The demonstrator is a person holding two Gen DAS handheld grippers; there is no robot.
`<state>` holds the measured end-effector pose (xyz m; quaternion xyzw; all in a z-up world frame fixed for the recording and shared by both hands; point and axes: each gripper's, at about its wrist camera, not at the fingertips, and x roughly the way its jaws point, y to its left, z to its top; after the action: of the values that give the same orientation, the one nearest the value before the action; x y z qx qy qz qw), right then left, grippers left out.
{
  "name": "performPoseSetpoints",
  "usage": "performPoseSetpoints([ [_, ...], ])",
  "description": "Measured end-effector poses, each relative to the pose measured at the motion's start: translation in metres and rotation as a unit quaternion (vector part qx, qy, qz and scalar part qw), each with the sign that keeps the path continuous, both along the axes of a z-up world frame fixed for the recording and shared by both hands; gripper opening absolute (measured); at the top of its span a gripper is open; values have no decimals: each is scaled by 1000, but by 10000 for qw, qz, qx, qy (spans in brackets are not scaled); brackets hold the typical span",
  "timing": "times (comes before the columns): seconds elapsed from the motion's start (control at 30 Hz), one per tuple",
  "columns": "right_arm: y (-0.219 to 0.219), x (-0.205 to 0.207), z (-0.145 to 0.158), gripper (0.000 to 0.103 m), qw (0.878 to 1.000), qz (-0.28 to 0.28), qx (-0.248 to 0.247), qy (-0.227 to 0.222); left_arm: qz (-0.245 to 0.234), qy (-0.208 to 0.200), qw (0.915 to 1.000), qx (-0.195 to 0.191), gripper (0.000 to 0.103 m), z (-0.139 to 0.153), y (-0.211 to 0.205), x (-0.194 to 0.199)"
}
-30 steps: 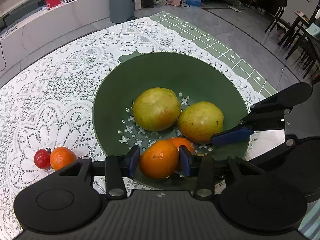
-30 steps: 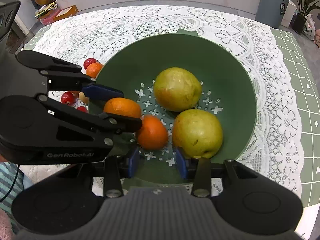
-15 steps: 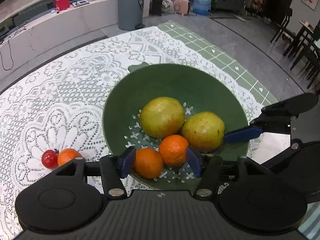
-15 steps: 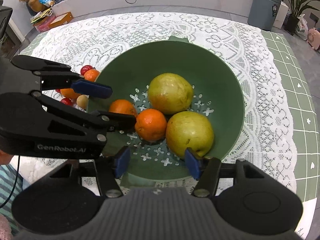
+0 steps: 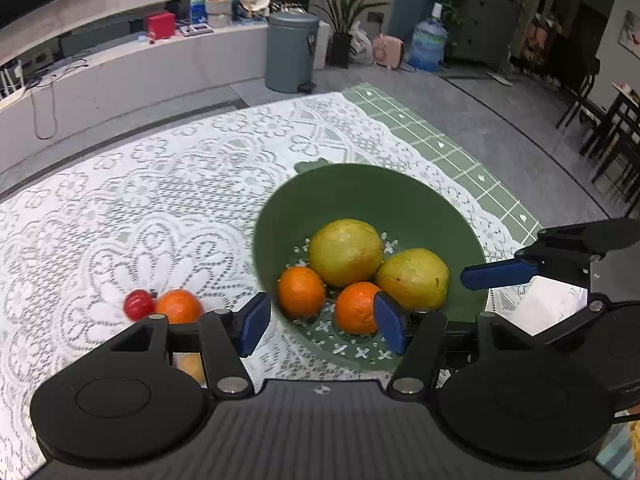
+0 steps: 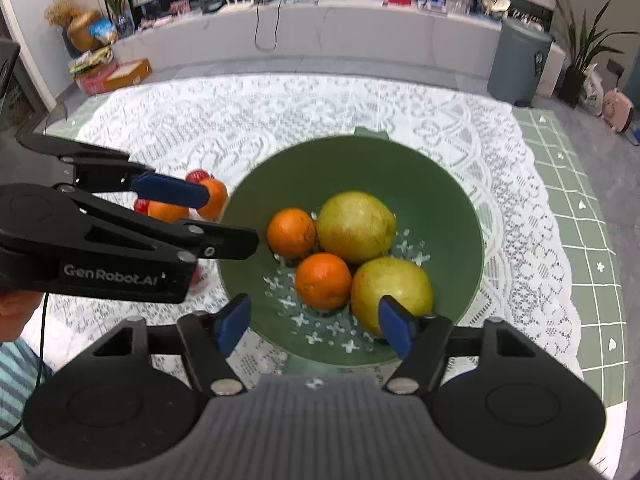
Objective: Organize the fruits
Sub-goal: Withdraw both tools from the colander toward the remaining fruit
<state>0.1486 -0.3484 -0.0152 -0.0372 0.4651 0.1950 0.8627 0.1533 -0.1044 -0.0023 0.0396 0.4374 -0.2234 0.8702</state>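
Observation:
A green bowl (image 5: 400,176) (image 6: 360,160) holds two yellow-green pears (image 5: 346,252) (image 6: 356,226) and two oranges (image 5: 301,292) (image 6: 323,280). My left gripper (image 5: 322,326) hangs open above the bowl's near rim, its blue pads apart from the fruit; in the right wrist view the left gripper (image 6: 208,220) reaches in from the left. My right gripper (image 6: 314,326) hovers over the near rim with its jaws opening and nothing pressed between them. One of its pads (image 5: 498,274) shows beside the bowl. On the lace lie a small red fruit (image 5: 138,304) and an orange (image 5: 179,306).
White lace cloth (image 5: 160,200) covers the table, with a green checked mat (image 6: 580,208) beyond it. More small red and orange fruits (image 6: 214,198) sit left of the bowl. A grey bin (image 5: 292,52) stands on the floor behind, dark chairs (image 5: 612,128) at the right.
The left gripper opened and let go of an orange, which now lies in the bowl beside the other. The right gripper's jaws widened too. Both grippers drew back and upward.

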Motion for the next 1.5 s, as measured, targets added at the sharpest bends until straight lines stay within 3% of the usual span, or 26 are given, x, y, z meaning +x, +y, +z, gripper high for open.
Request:
performPoseSetpoints([
  [0.43,20,-39,8,75,9967,-311,479,-579,409,-323,9985,-137,70,13,31,-27],
  [0.63,39,-56,0,77,9964,-201,564,-602,697,-452,9964,-163,72,15,53,-39],
  [0.73,51,-63,-4,83,9963,-96,613,-603,810,-464,9954,-190,73,10,64,-45],
  [1.13,95,-77,-26,83,9963,90,390,-756,1192,-428,9908,-482,73,-18,108,-69],
  [1.5,125,-82,-38,83,9867,674,-122,-1475,1507,-322,9861,-620,72,-41,132,-72],
])
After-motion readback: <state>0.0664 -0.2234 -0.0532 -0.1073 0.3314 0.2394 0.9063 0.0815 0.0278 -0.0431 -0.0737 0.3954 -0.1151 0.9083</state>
